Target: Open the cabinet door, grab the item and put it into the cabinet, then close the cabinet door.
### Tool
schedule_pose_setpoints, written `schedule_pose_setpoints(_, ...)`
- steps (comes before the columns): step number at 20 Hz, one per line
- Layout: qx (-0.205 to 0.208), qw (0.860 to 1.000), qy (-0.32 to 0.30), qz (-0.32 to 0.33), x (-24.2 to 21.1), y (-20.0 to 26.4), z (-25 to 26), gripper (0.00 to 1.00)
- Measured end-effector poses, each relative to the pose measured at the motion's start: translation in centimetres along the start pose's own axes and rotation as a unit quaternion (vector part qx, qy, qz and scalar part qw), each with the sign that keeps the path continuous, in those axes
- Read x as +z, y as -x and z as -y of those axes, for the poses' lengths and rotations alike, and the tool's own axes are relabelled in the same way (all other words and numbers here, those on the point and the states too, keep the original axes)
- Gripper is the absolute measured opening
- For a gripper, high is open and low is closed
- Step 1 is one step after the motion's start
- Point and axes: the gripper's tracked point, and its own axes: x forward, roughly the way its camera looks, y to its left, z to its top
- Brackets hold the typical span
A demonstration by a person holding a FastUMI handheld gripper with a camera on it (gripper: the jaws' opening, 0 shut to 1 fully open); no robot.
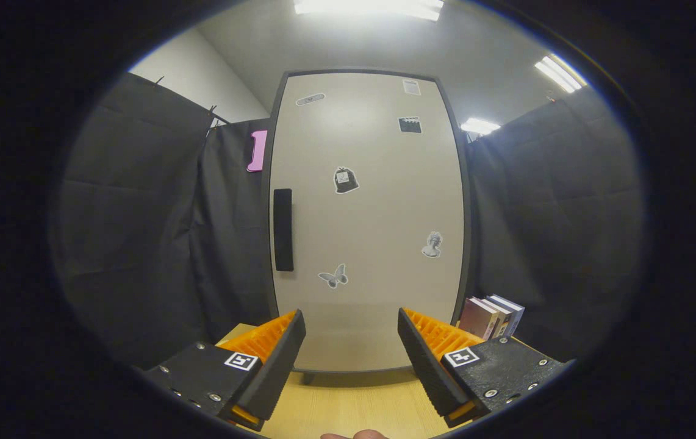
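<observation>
Beyond the claw [351, 356], at twelve o'clock, the cabinet [372, 213] stands closed on the tabletop [348, 405]; books [492, 316] at two o'clock; fingers wide apart, empty.

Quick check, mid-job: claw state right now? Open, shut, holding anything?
Claw: open, holding nothing, fingers spread and pointing at the closed cabinet door, short of its handle.
</observation>
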Motion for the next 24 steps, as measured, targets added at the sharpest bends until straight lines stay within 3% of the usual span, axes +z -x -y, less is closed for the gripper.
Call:
schedule_pose_setpoints(17,-0.008,1.0,-0.009,-0.005,0.6,-2.4,1.0,0.94)
schedule_pose_setpoints(24,-0.004,1.0,-0.012,-0.016,2.1,-6.6,-0.7,0.94)
